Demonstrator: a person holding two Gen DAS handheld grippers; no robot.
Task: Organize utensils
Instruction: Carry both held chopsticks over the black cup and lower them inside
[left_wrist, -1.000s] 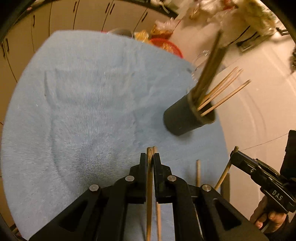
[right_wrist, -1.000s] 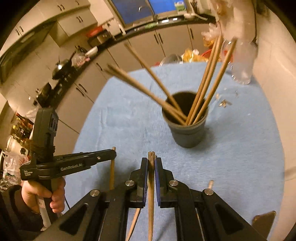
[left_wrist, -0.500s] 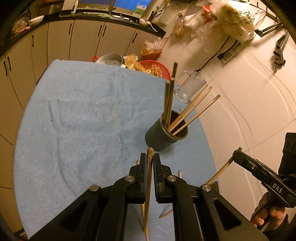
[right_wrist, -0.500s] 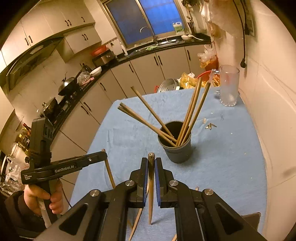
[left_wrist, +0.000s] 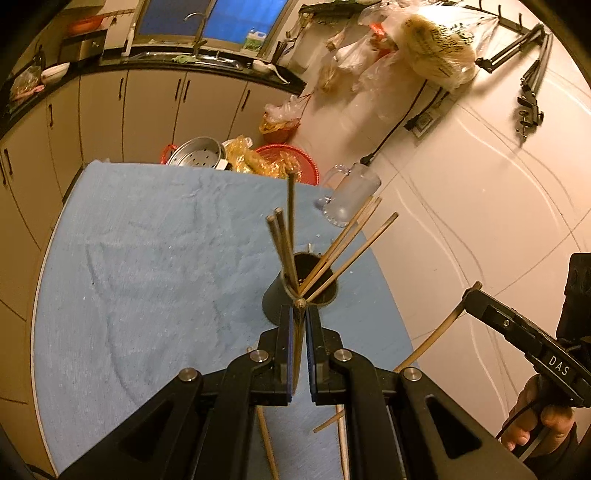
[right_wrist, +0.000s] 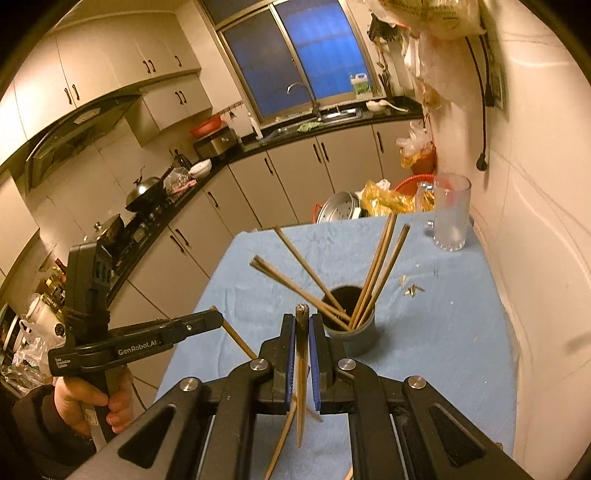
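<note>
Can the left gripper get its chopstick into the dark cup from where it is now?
Probably yes. The left gripper, shut on a chopstick, sits just short of the dark cup; the chopsticks already inside fan apart, leaving part of the mouth open.

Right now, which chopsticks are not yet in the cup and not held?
The loose chopsticks lying flat on the blue cloth beneath the left gripper; the others stand in the dark cup or are clamped.

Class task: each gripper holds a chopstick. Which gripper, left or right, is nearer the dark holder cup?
Judging by each wrist view, the left. The left gripper sits just before the dark holder cup; the right gripper sits slightly back, cup ahead to its right.
</note>
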